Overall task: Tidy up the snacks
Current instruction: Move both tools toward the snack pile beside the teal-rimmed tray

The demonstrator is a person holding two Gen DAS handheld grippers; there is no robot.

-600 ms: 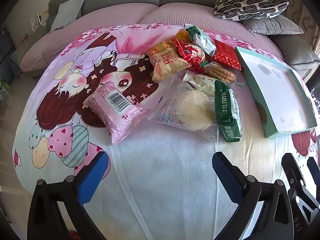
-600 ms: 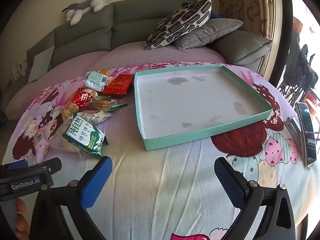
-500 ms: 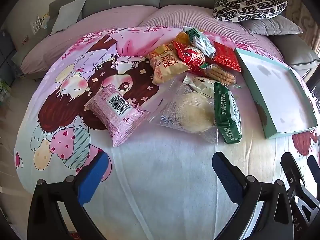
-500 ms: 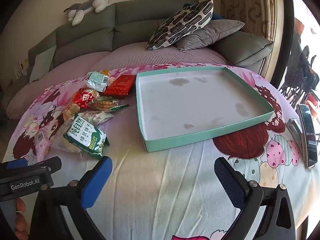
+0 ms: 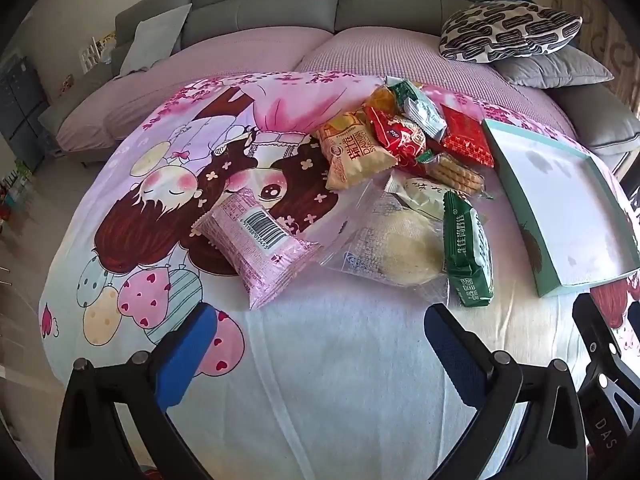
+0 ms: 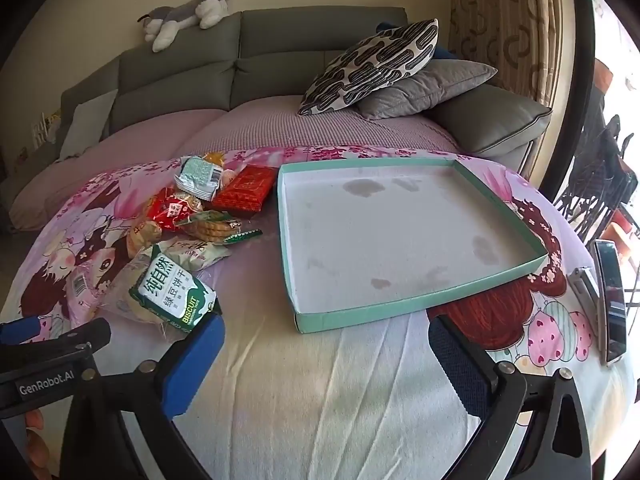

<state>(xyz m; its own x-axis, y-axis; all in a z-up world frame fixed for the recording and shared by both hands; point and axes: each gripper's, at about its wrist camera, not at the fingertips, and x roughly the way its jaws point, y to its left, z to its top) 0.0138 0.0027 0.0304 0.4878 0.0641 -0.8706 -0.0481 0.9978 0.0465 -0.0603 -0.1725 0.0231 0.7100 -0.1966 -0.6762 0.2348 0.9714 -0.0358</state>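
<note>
Soft bedsheet [image 5: 332,360] carries your snack pile [image 5: 404,184] beside the empty tray [image 6: 400,308] near its right edge — both grippers [image 5: 316,344] [image 6: 326,354] spread, holding nothing; crinkly wrappers could slip when pinched.

Orange packet [image 5: 383,98] mostly buried under snacks.
</note>
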